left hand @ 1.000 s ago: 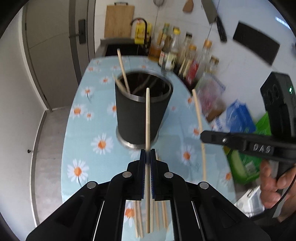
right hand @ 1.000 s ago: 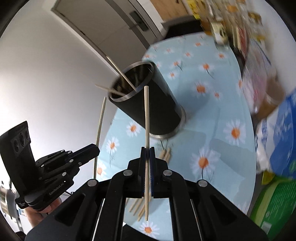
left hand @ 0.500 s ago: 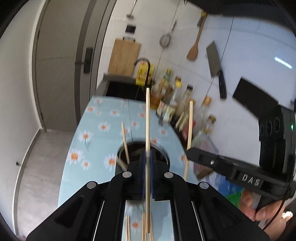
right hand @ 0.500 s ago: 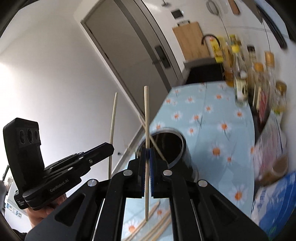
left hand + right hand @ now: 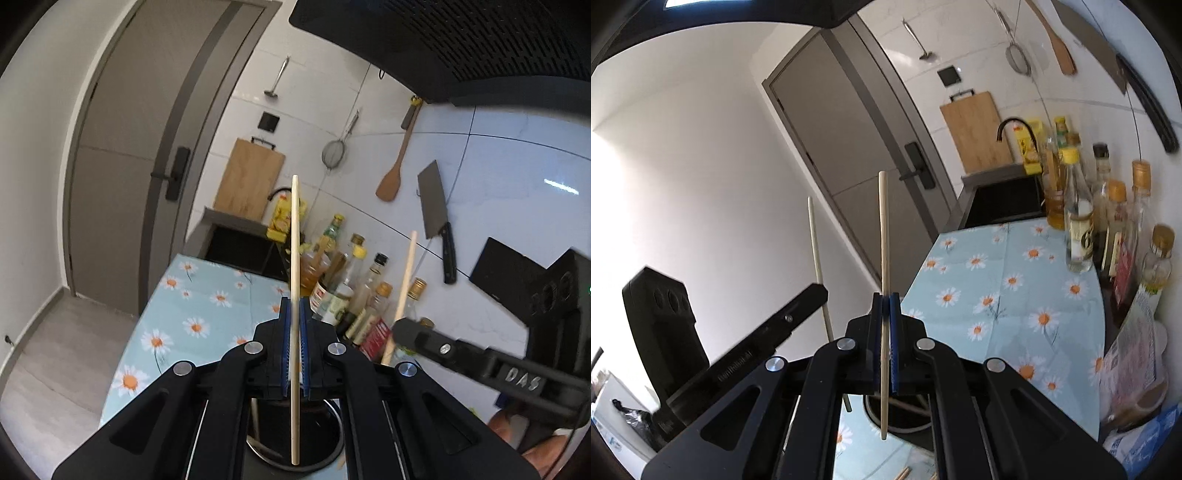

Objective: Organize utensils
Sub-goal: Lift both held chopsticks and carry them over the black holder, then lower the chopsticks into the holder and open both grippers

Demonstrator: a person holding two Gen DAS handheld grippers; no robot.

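- Both grippers have risen since the earlier frame, chopsticks now upright over the dark cylindrical metal holder (image 5: pixel 295 459).
- Left gripper (image 5: pixel 294 306) clamps a pale wooden chopstick (image 5: pixel 294 236).
- Right gripper (image 5: pixel 885 301) clamps another light wooden chopstick (image 5: pixel 884 229).
- Holder stands near, on the daisy-print blue tablecloth (image 5: pixel 1015 280).

Both grippers (image 5: pixel 294 306) (image 5: pixel 885 299) raised, chopsticks (image 5: pixel 295 258) (image 5: pixel 884 236) now above holder (image 5: pixel 325 461).
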